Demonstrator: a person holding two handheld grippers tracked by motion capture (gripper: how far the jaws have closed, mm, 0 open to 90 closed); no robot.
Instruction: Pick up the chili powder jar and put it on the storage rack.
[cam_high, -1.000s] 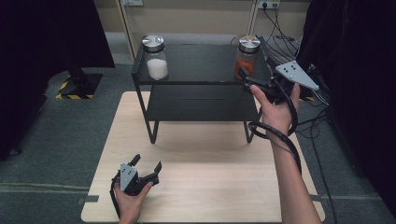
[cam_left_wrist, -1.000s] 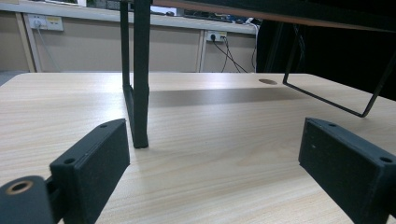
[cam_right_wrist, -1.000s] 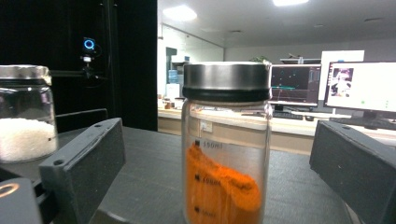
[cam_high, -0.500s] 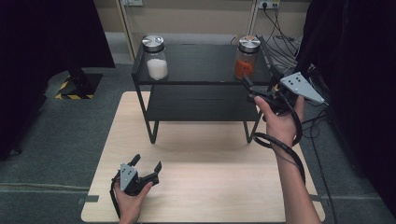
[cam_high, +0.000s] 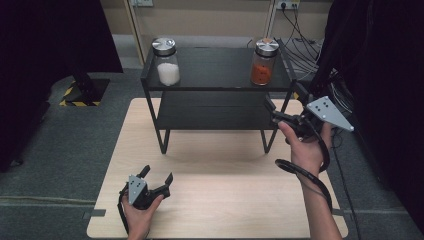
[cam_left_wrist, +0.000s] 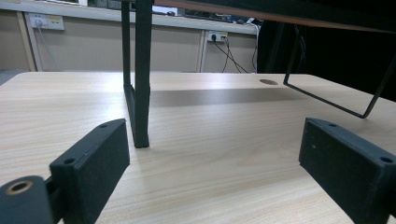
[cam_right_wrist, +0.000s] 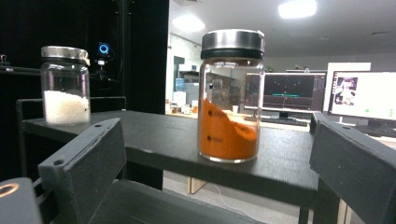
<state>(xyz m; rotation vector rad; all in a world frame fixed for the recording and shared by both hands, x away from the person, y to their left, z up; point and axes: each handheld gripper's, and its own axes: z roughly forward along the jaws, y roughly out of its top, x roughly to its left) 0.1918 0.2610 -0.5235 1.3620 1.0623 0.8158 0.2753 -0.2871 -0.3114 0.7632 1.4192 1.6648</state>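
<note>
Since a second ago the right gripper (cam_high: 274, 114) has dropped back from the orange jar (cam_high: 262, 67), jaws wide and empty. That jar stands on the black shelf (cam_high: 215, 75), ahead of those jaws; its dark label is unreadable. Low on the table (cam_high: 220, 170), the left gripper (cam_high: 156, 177) gapes empty. A white jar (cam_high: 166, 65) stands apart.

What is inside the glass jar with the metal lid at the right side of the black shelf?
The right glass jar with a metal lid holds orange powder, heaped higher on one side in the right gripper view. Above the powder the jar looks empty.
</note>
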